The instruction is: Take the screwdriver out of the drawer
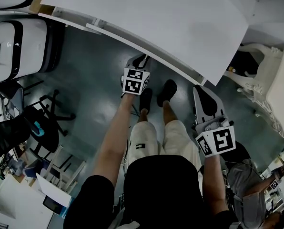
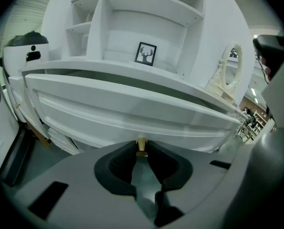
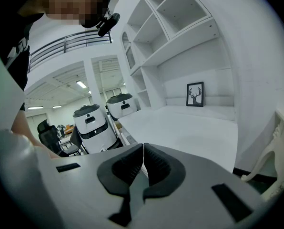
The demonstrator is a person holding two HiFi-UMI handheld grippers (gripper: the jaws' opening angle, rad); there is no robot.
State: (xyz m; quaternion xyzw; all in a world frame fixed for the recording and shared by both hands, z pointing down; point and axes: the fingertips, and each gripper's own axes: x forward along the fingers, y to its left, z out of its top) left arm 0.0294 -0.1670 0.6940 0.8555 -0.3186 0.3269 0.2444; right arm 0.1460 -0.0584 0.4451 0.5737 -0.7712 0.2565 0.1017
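With left claw (image 2: 142,143) pinches brass knob (image 2: 141,148), right claw (image 3: 143,149) pressed together empty, risks slipping off under a crooked pull on the drawer (image 2: 132,113)

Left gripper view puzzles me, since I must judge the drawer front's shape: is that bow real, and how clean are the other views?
Left gripper view: wide-angle bending curves the drawer front, the corners go dark, and the brass knob is sharp. Head view: there the drawer front runs nearly straight, and the desktop is almost washed out white. Right gripper view: the shelves bow likewise, with no blur.
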